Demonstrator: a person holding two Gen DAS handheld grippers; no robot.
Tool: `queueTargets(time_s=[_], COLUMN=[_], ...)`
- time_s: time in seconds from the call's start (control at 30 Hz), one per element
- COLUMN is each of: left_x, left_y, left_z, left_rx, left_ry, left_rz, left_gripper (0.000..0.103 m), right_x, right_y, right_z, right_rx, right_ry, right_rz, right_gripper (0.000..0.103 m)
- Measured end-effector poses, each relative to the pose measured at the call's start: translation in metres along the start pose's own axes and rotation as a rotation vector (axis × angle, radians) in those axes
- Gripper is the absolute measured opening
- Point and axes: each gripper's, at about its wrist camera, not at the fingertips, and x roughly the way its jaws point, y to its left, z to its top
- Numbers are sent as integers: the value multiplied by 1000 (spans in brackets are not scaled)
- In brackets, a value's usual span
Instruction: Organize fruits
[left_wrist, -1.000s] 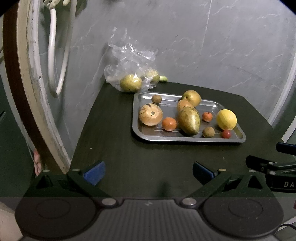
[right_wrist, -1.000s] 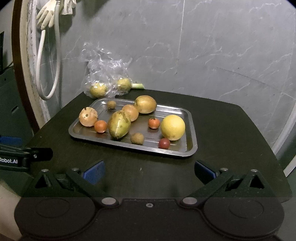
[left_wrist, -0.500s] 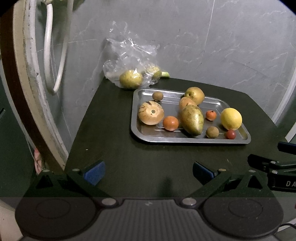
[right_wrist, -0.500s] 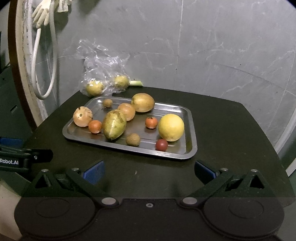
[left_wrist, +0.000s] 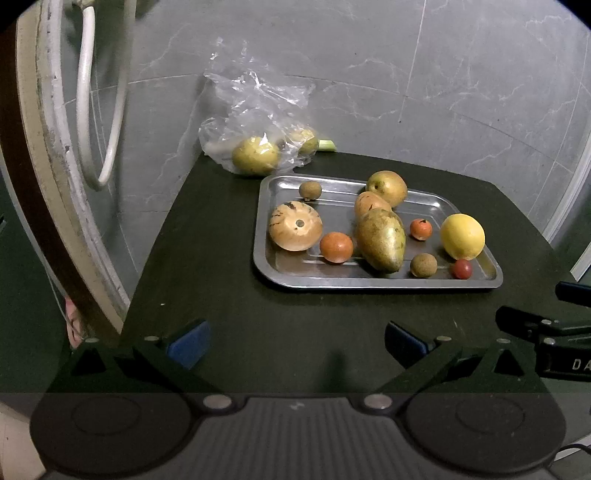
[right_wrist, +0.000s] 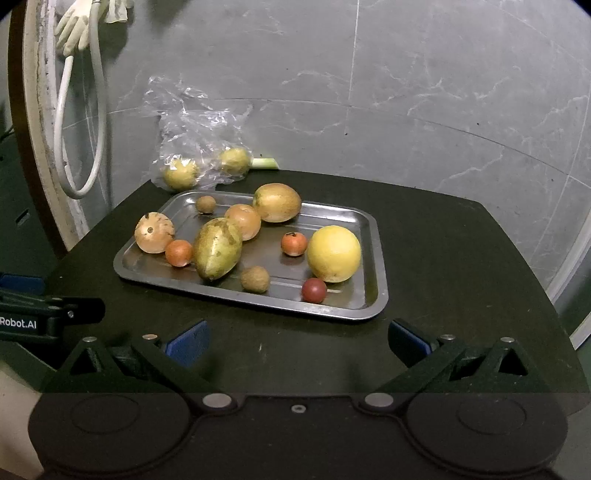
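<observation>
Rectangular steel tray (right_wrist: 376, 258) sat mid-desk, carrying 10 loose fruits. Round yellow citrus (right_wrist: 333, 253) lay at the tray's right end: firm, smooth, likely to roll; grip across its widest part. Left gripper (left_wrist: 293, 341) and right gripper (right_wrist: 297, 341) hung before the tray, jaws apart, empty.

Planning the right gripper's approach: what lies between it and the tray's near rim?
Only bare dark table separates the right gripper from the tray, per the right wrist view.

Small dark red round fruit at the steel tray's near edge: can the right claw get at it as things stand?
Probably yes. The small dark red round fruit sits apart from its neighbours near the steel tray's low rim, and the open right claw faces it over bare tabletop.
</observation>
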Motion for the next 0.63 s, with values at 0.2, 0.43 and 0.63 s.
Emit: queueTargets(time_s=[0.2, 0.43, 0.63], left_x=[3, 2, 3], left_y=[1, 6, 9], left_z=[2, 3, 4], left_rx=[0, -9, -20], left_ry=[2, -12, -27], left_rz=[0, -14, -25], left_gripper=[102, 102, 102], right_x=[1, 2, 3], right_y=[2, 4, 5], right_z=[1, 1, 2], right_rx=[0, -2, -5], right_ry=[1, 3, 5], right_rz=[-1, -3, -5], right_gripper=[102, 102, 102])
